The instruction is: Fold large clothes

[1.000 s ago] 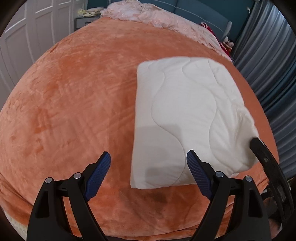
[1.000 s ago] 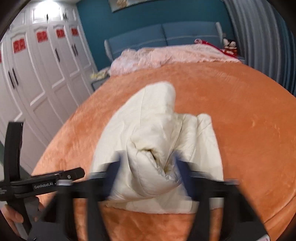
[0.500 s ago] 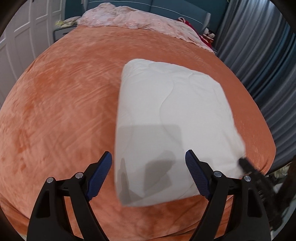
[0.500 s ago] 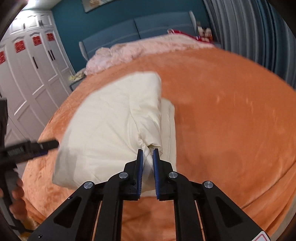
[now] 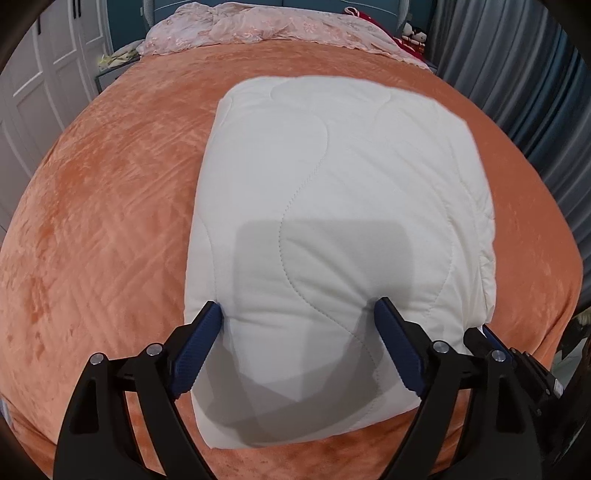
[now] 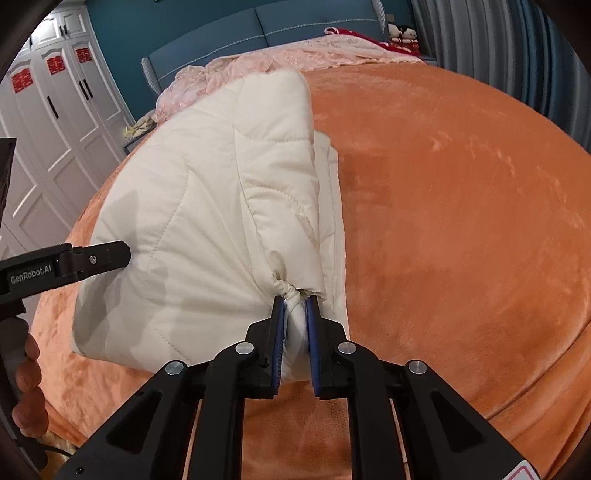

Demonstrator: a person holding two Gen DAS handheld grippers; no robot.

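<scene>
A folded cream quilt point(image 5: 332, 206) lies near the front edge of the orange bed point(image 5: 103, 206). My left gripper point(image 5: 297, 314) is open, its blue-padded fingers pressed against the quilt's near edge, one at its left corner. My right gripper point(image 6: 295, 306) is shut on a bunched corner of the quilt point(image 6: 221, 206) at its right side. The right gripper also shows at the lower right of the left wrist view point(image 5: 491, 339). The left gripper shows at the left of the right wrist view point(image 6: 92, 258).
A pink lace blanket point(image 5: 266, 26) and red items lie at the bed's head by a blue headboard point(image 6: 258, 29). White wardrobe doors point(image 6: 55, 122) stand on the left, grey curtains point(image 5: 517, 74) on the right. A hand point(image 6: 26, 369) holds the left gripper.
My left gripper moved forward until its open fingers reached the quilt's near edge. My right gripper closed on the quilt's corner and keeps its hold.
</scene>
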